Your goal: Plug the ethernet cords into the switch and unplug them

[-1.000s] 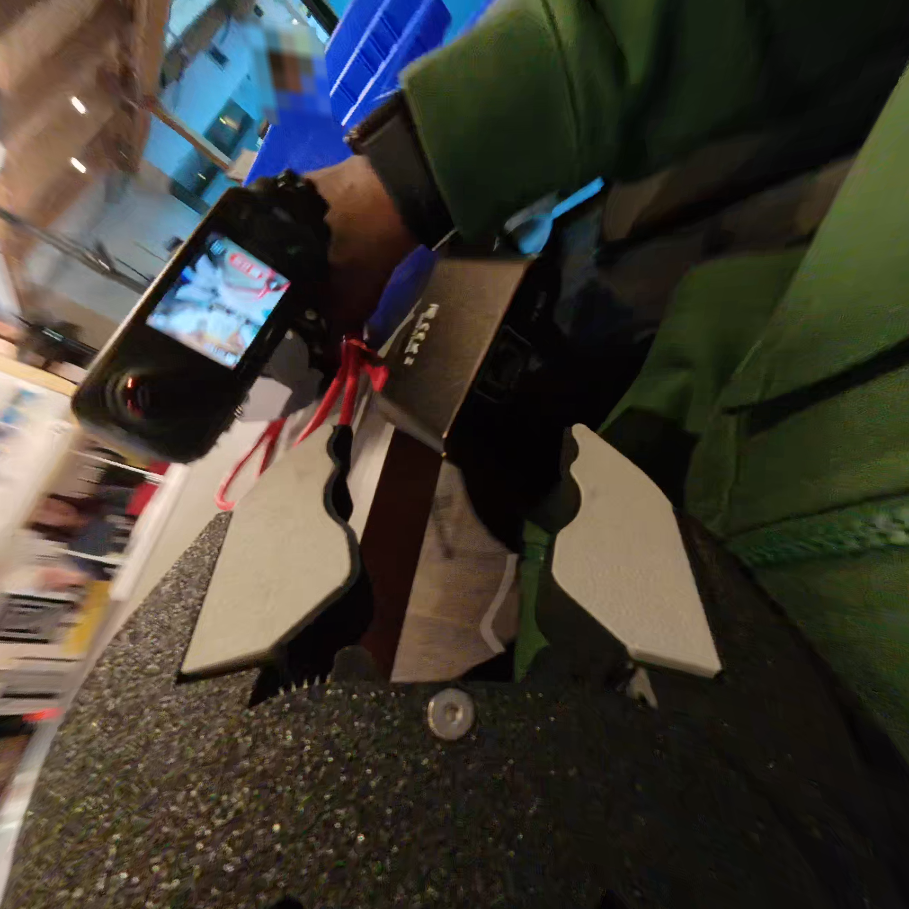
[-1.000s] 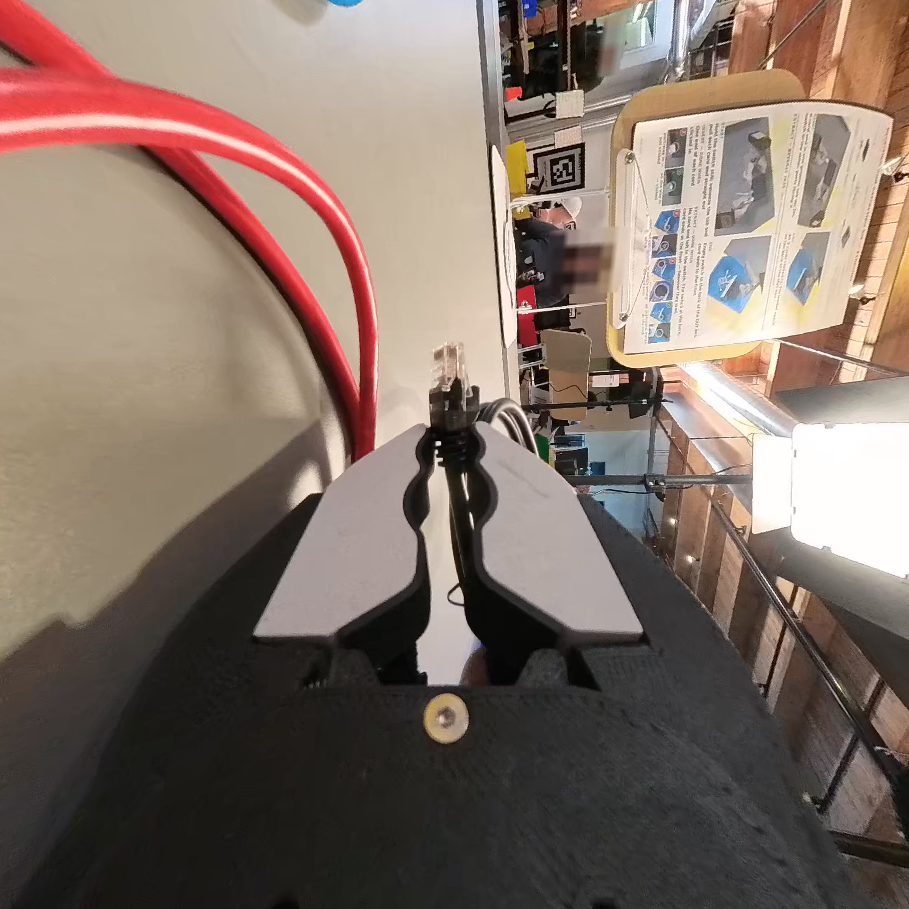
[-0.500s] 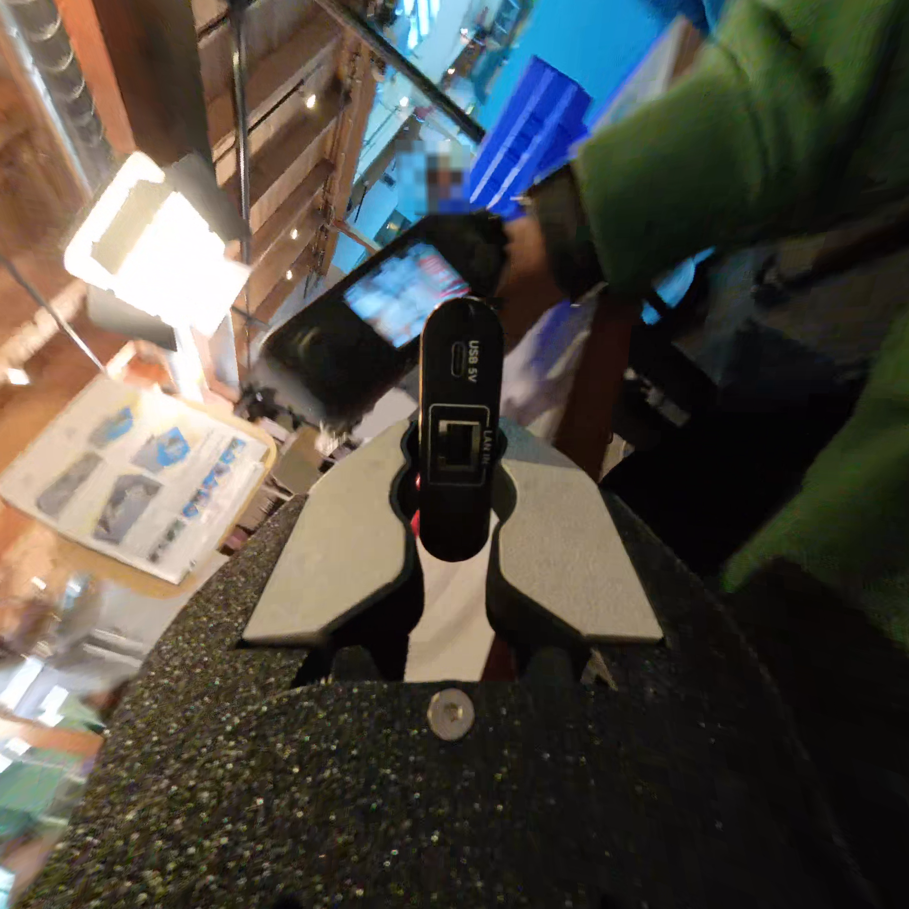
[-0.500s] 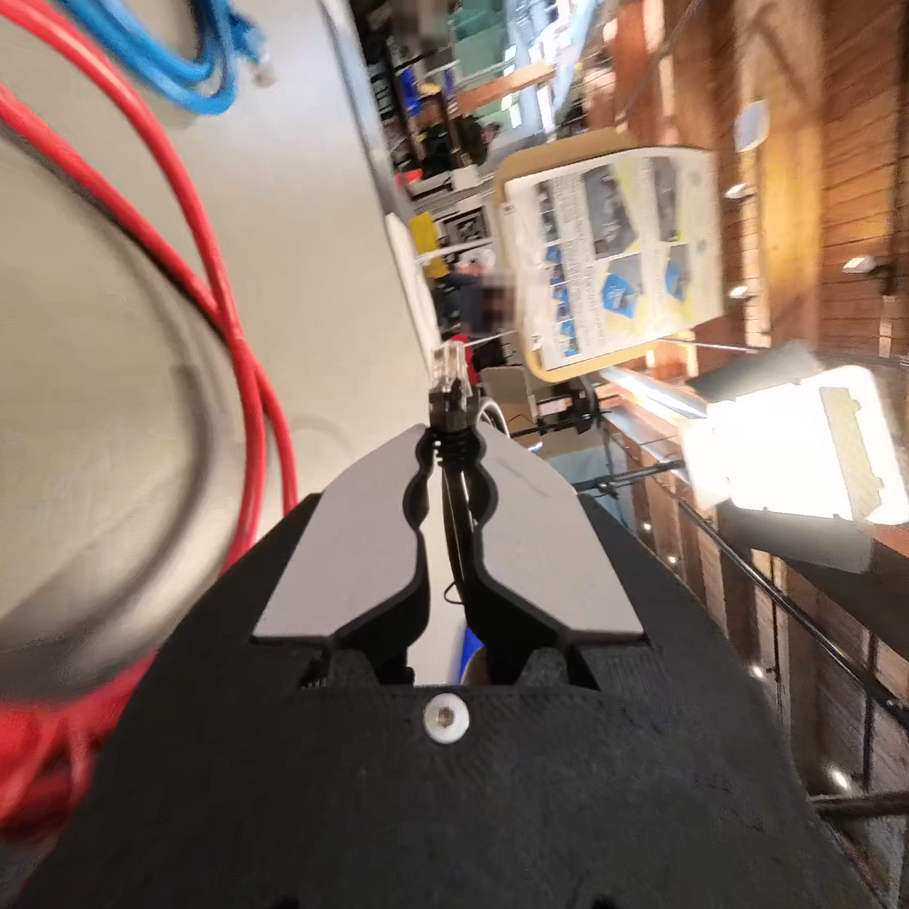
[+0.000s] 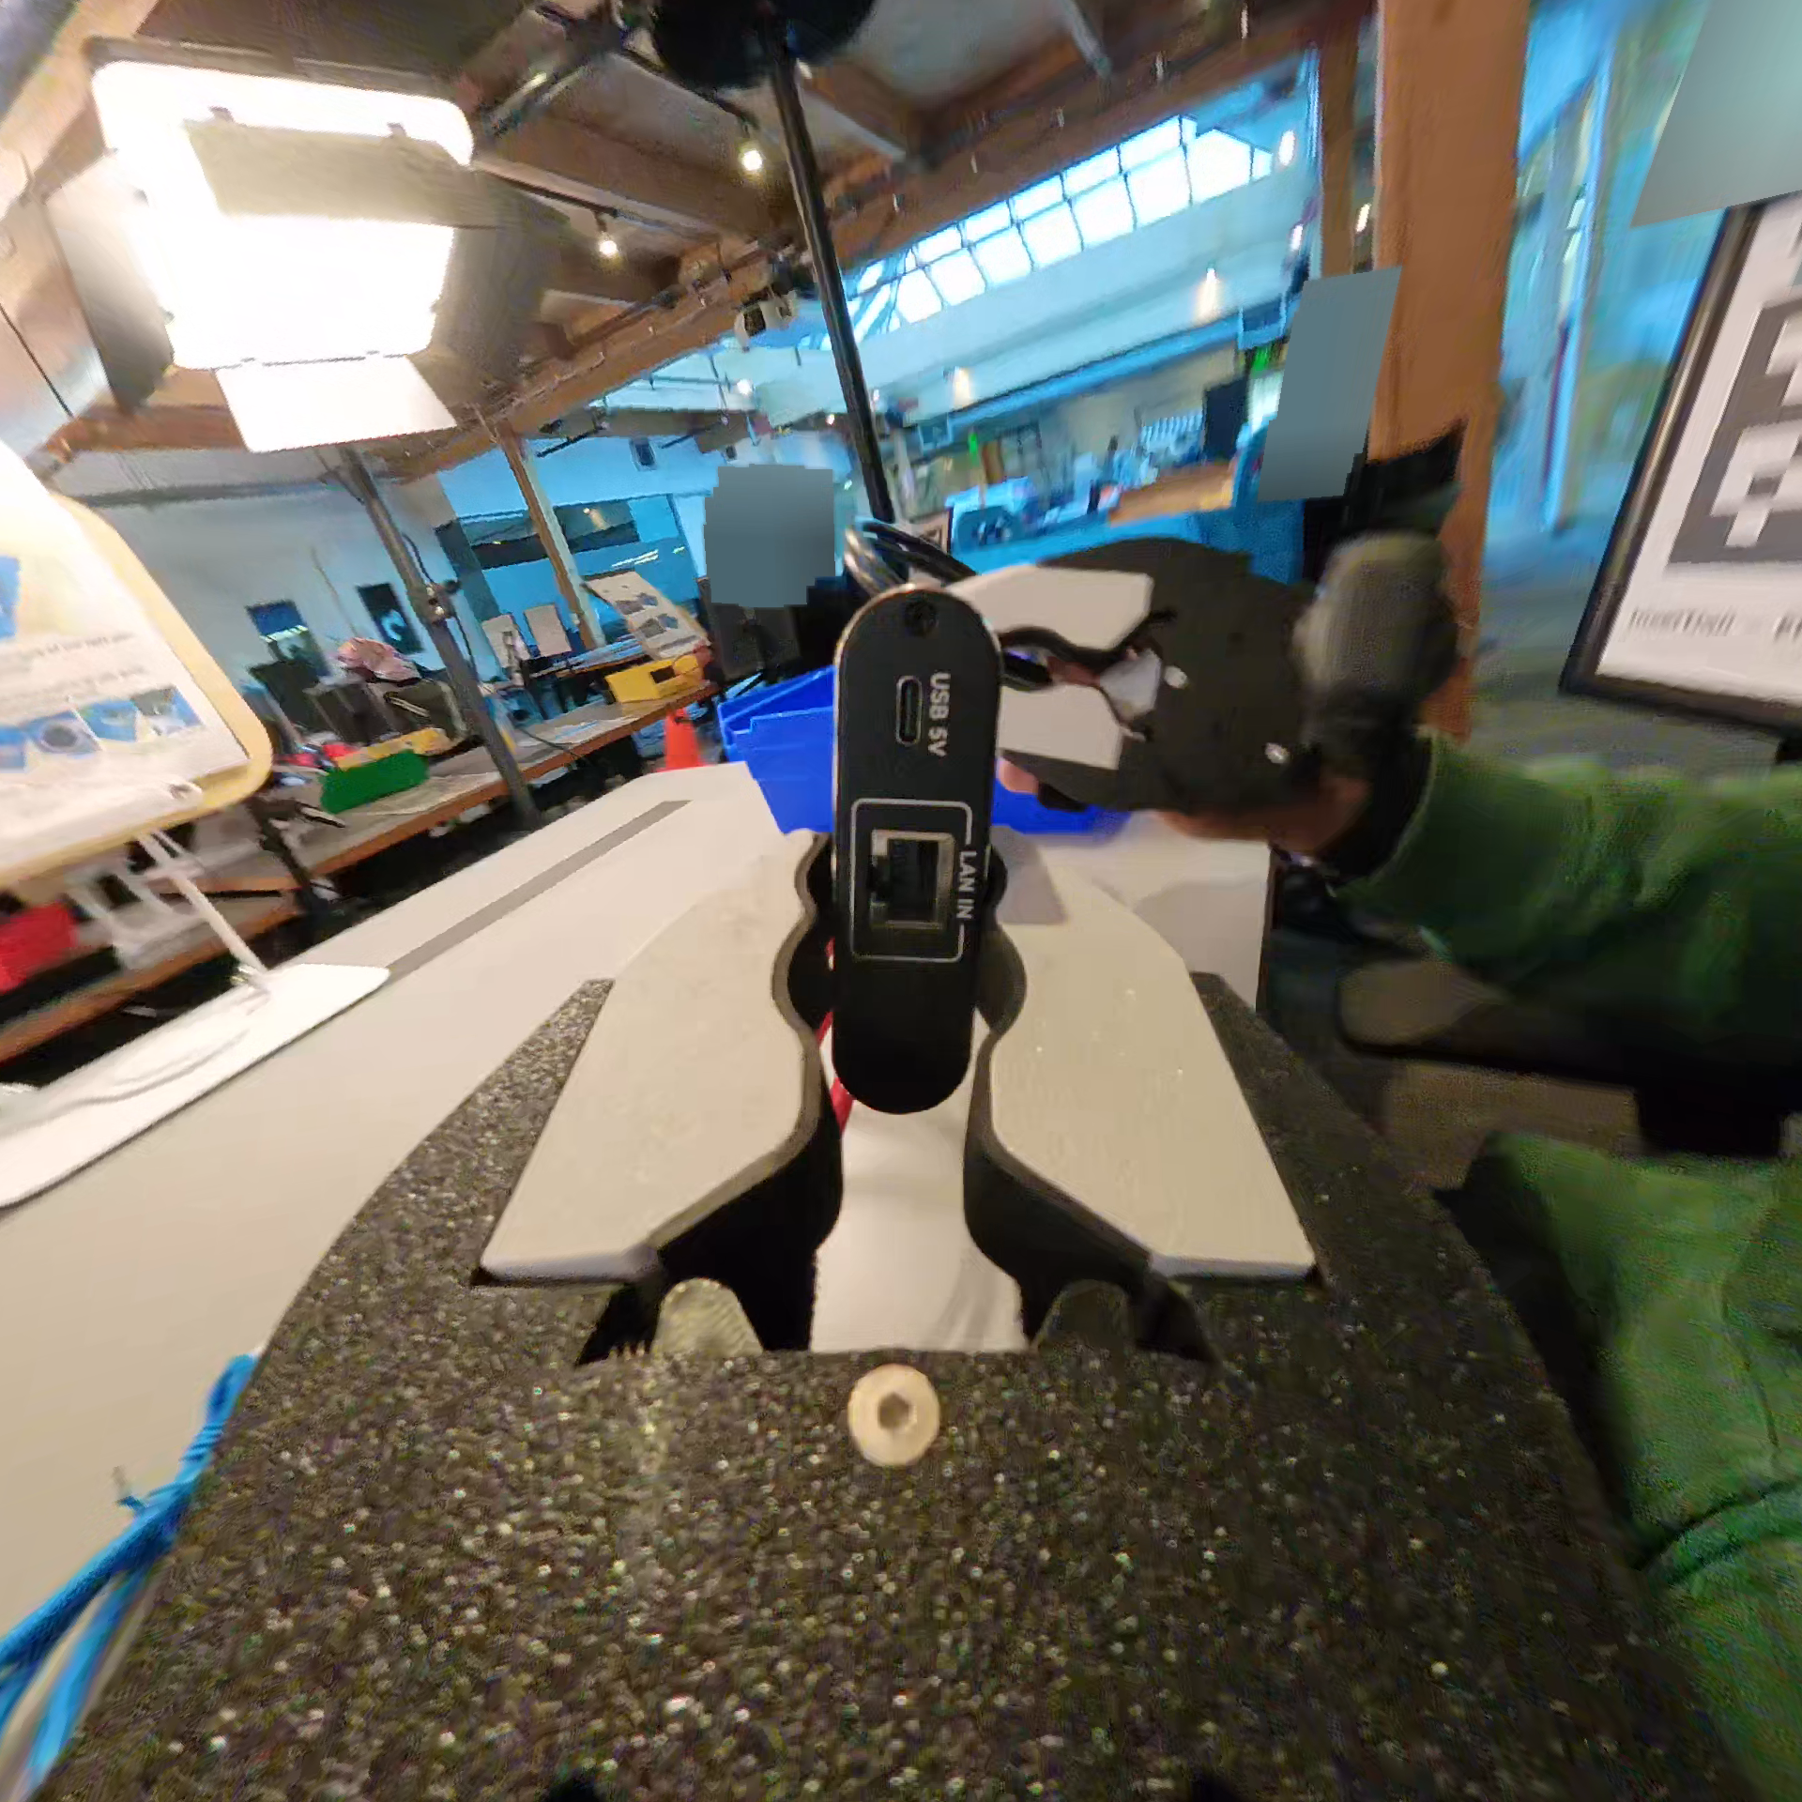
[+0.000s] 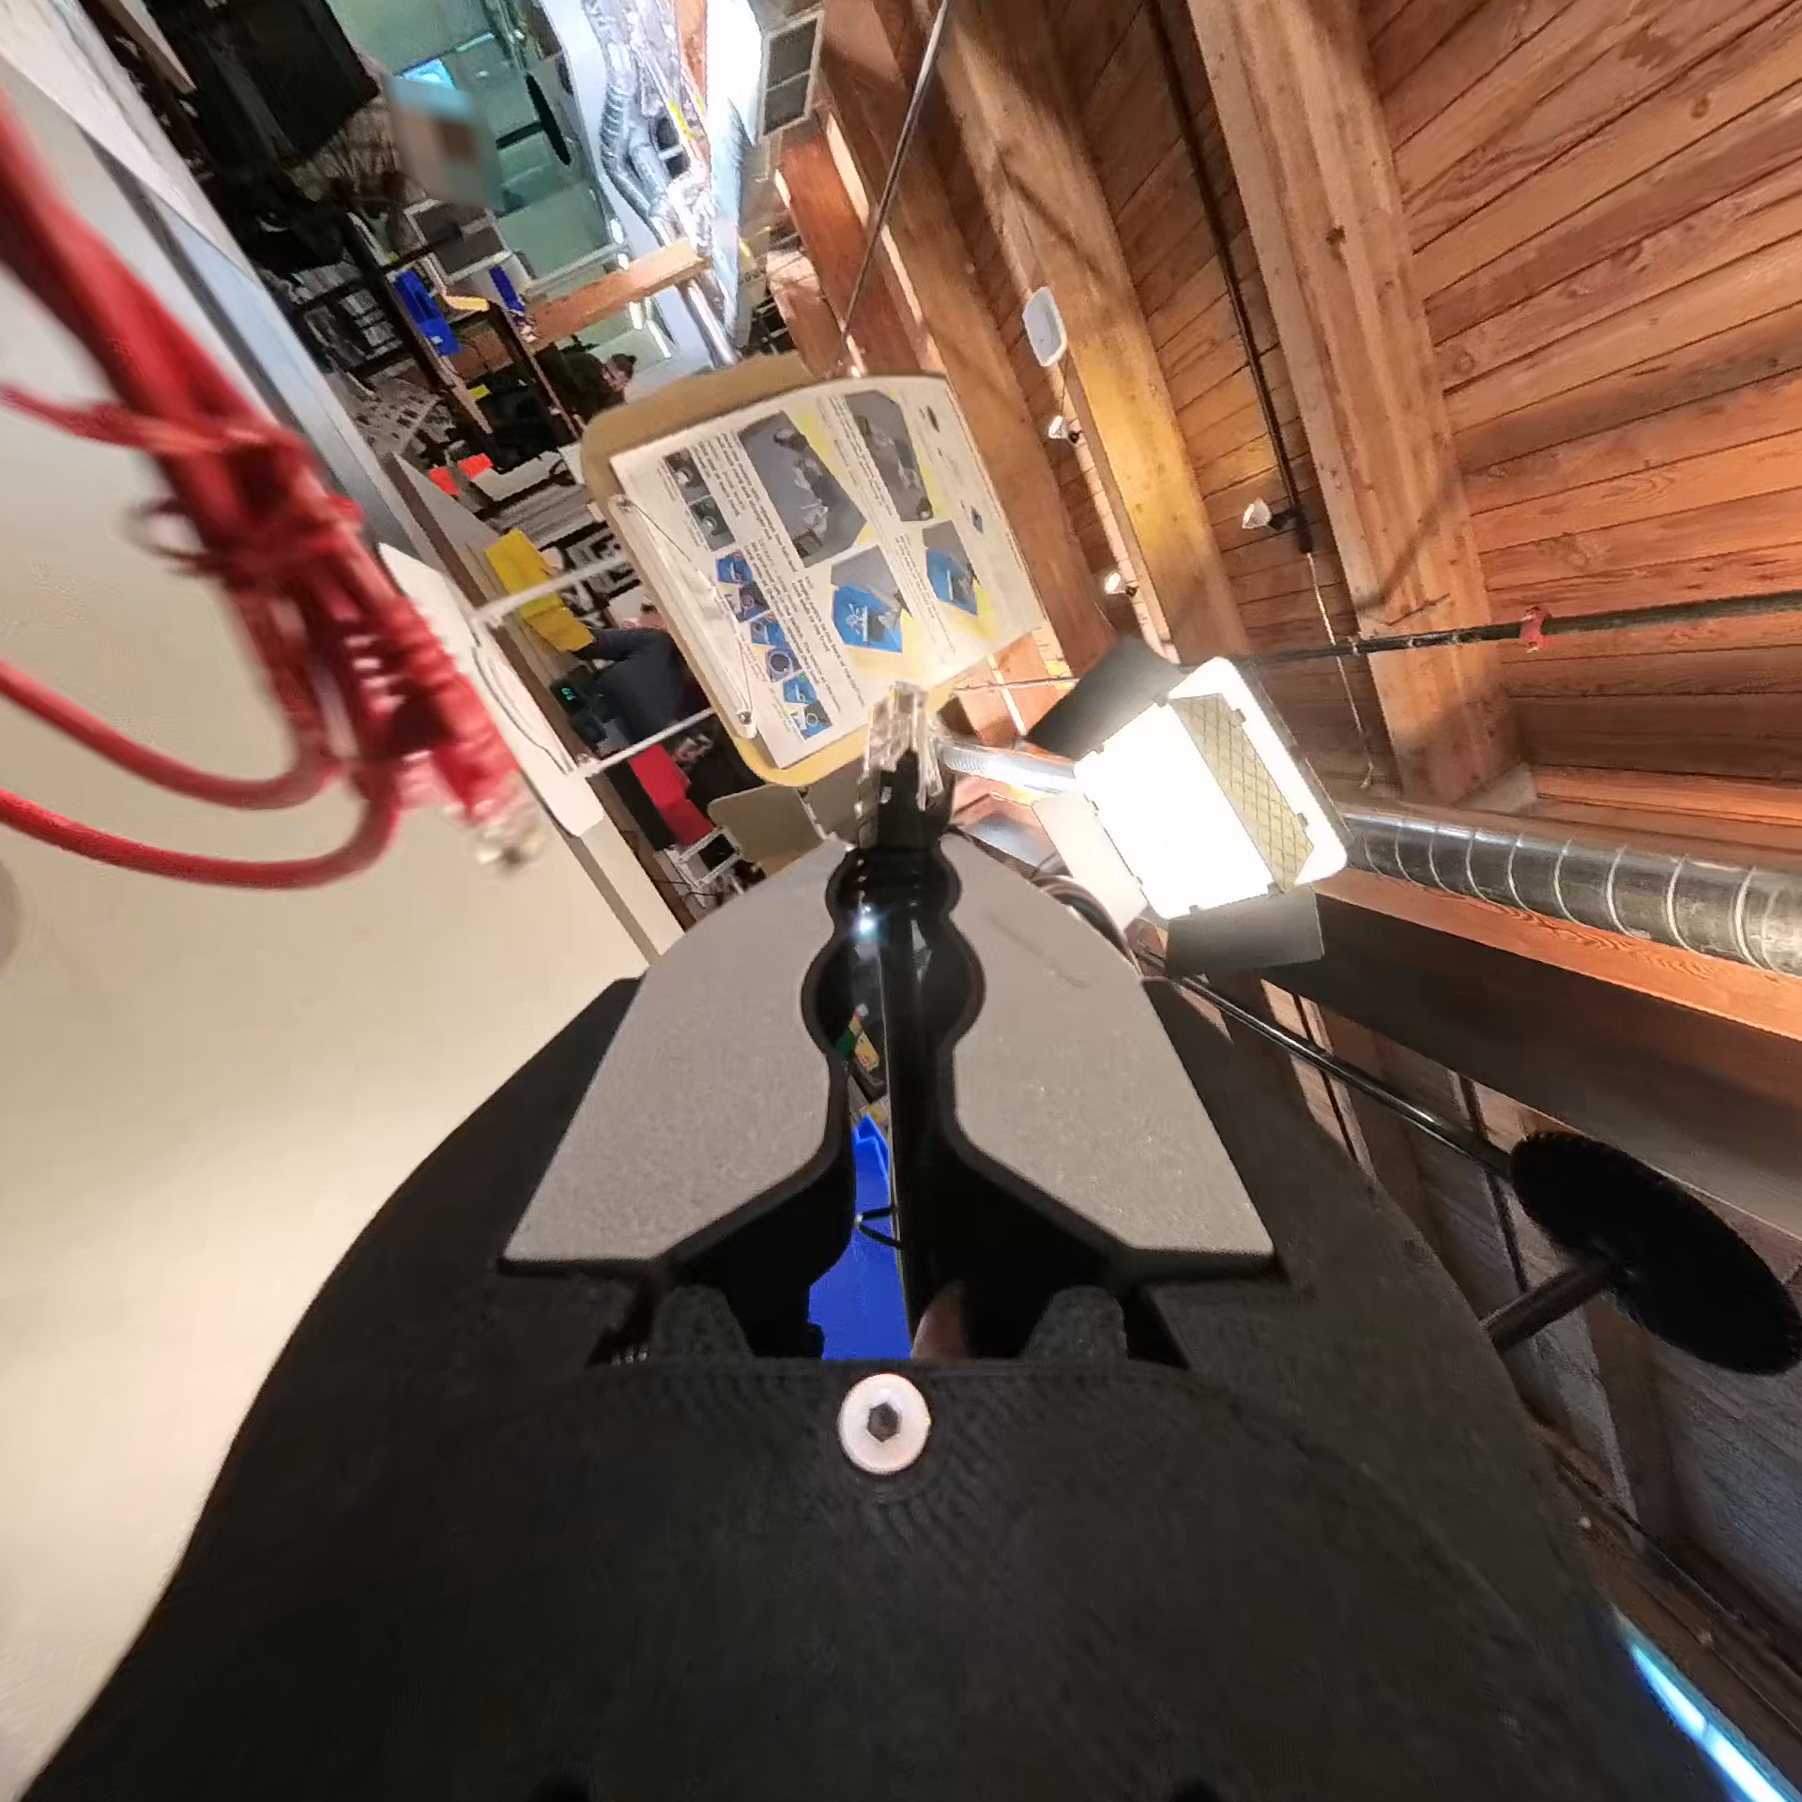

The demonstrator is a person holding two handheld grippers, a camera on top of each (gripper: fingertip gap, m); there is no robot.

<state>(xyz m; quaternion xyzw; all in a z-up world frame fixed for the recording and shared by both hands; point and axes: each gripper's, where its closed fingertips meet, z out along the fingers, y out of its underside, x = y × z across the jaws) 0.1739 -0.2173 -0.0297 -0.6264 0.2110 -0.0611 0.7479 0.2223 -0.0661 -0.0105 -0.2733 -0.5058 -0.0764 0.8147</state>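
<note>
1. My left gripper (image 5: 902,912) has its fingers (image 5: 683,1063) clamped on the switch (image 5: 915,858), a slim black body standing upright at frame centre. I judge it is held end-on so the open port faces back towards me, easy to aim at.

2. A thin red cord (image 5: 837,1077) shows just below the switch between the fingers; I cannot tell whether it is plugged in behind.

3. My right gripper (image 6: 892,858) has its fingers (image 6: 702,1073) closed on a black cord (image 6: 902,975) just behind the plug (image 6: 899,726). The clear plug sticks out past the tips, which I take as deliberate: a short, stiff lead for insertion.

4. In the left view the right gripper (image 5: 1053,687) sits right of centre, just beside the switch's top end, its tips pointing left at it. The plug is not yet in the port, which sits lower.

5. Further out, a bundle of red cords (image 6: 322,624) hangs blurred at the right view's upper left, above the pale table (image 6: 195,1073). A blue cord (image 5: 88,1570) lies at the left view's lower left edge.

6. My judgement: the plug must drop and line up with the port before pushing in.
</note>
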